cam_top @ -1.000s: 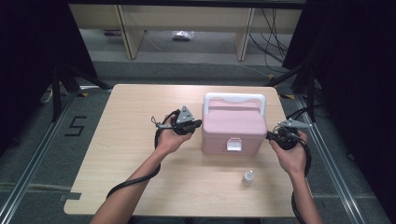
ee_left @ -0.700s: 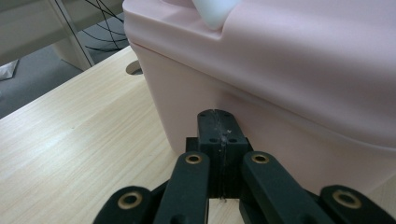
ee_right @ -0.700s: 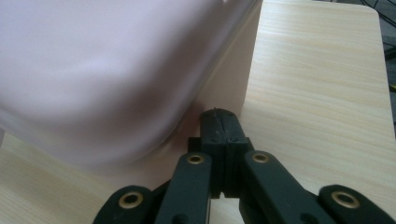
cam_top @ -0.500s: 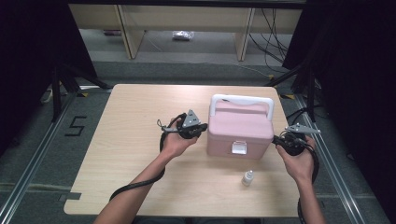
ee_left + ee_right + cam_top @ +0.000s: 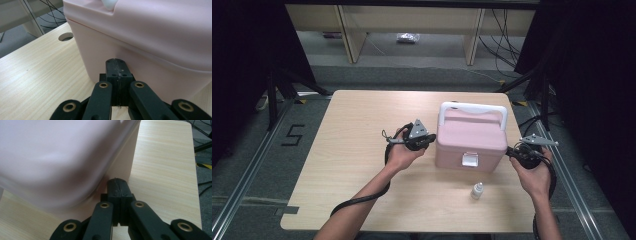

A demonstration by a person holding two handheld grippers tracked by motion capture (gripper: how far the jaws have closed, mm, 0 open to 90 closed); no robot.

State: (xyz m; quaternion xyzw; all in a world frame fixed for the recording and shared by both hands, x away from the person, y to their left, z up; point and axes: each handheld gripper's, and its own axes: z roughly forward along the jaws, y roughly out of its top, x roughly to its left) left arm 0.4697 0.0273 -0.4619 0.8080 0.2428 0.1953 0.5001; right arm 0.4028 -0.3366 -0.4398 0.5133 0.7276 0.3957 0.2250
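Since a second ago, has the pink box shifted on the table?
Yes. In the high view the pink box has slid toward the table's right edge, with the closed left tool and right tool pressed against its sides.

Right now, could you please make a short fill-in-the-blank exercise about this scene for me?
1. The pink box has a white ____ on top.
2. The left gripper has its jaws ____ against the box's side.
3. The small white bottle stands on the table in front of the ____.
4. The right gripper points at the box with its jaws ____.

Missing words: handle; shut; box; shut
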